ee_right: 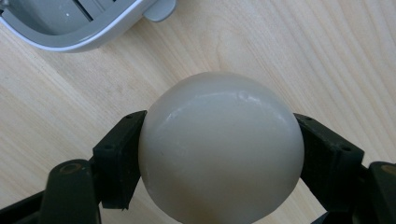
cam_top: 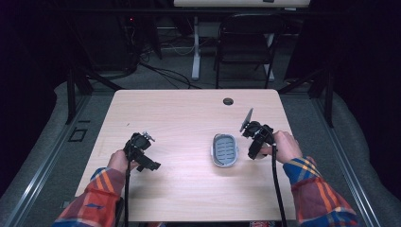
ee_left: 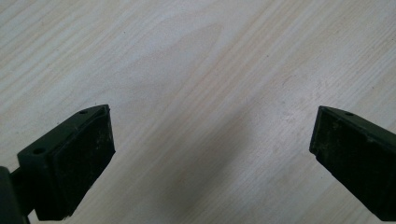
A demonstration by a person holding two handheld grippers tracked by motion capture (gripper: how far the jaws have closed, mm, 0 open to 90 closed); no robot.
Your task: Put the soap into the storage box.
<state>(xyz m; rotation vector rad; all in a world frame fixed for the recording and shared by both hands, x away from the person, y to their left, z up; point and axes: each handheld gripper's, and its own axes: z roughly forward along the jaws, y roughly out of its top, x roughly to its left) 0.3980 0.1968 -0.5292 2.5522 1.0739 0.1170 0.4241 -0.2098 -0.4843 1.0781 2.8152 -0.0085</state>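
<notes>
The off-white ball point(ee_right: 222, 149) sits pinched between the jaws of my right gripper point(ee_right: 219, 154) just above the wooden table point(cam_top: 179, 118), near the grey slotted tray point(cam_top: 224, 150), while my left gripper point(ee_left: 210, 149) rests spread, holding nothing.

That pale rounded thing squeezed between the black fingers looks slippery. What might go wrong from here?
The smooth, glossy off-white rounded bar is pinched by the right gripper only at its curved sides, so it might squirt out and drop onto the light wooden table. The grey oval slatted dish sits just beside that gripper, so a careless move could knock or shove it. The left gripper hangs open, too far off to help.
</notes>
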